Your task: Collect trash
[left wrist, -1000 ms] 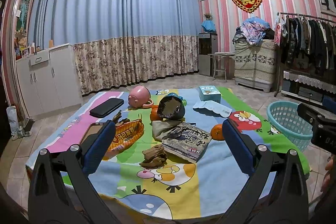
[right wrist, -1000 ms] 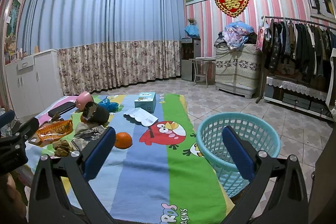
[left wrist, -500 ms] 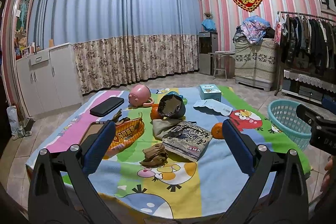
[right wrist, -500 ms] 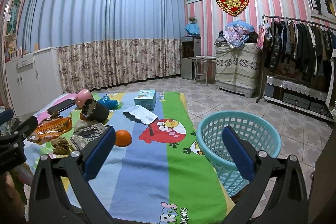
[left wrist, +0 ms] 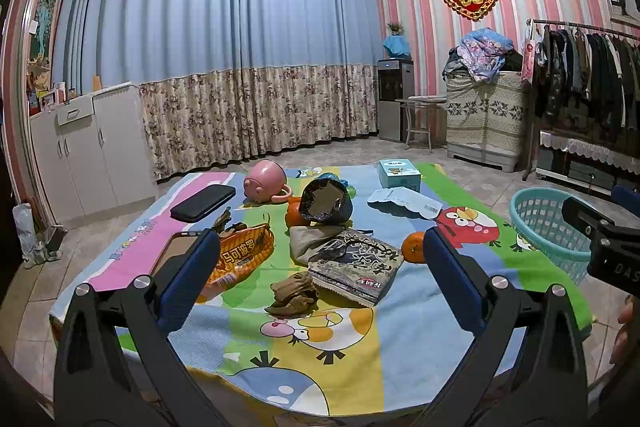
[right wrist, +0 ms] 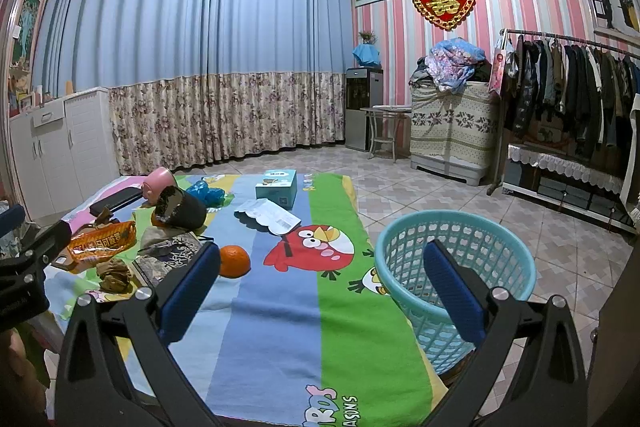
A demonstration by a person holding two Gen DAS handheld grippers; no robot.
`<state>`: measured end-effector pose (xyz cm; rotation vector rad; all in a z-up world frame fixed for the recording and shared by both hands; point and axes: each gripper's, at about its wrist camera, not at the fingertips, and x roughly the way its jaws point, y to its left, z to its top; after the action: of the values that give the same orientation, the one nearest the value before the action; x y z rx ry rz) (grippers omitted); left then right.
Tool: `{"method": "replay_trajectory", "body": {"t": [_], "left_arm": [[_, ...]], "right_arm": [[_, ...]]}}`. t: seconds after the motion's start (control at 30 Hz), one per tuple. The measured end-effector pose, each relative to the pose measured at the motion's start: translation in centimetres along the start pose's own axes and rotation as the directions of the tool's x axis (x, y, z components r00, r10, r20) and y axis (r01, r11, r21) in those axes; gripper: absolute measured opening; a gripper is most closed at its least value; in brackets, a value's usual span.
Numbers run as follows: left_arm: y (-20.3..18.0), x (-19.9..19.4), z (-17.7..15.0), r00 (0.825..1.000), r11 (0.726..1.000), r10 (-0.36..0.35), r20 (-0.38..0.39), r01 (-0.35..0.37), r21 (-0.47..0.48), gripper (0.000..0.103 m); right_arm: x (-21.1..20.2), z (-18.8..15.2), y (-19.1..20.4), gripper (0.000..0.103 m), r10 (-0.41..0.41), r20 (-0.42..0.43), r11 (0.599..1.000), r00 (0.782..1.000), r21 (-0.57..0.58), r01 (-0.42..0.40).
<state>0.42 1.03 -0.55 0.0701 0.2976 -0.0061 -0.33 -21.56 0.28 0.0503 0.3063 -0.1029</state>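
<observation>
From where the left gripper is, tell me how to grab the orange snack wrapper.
Take the orange snack wrapper by its raised, crumpled near edge, coming in low from the front with the open left gripper. It lies flat and open-mouthed, so a thin edge pinch looks safest.

Orange snack wrapper [left wrist: 240, 255] lies flat and crumpled near the left side of the cartoon cloth; crumpled brown wad [left wrist: 294, 294] just beside it; empty turquoise lattice basket [right wrist: 454, 267] stands upright on the floor.

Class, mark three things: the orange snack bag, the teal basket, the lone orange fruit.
orange snack bag [left wrist: 240, 259], left wrist view, printed front.
teal basket [right wrist: 476, 223], right wrist view, far rim.
orange fruit [right wrist: 235, 261], right wrist view, middle of peel.
</observation>
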Motion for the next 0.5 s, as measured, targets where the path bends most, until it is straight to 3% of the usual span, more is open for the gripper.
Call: {"method": "replay_trajectory", "body": {"t": [0.5], "left_arm": [[-0.12,-0.01,-0.04,1.000,1.000,0.001,0.002,-0.001,0.002,0.098]], "right_arm": [[0.16,-0.05,0.01,0.099,-0.002,-0.001,1.000,1.000,-0.001,0.002]]}}
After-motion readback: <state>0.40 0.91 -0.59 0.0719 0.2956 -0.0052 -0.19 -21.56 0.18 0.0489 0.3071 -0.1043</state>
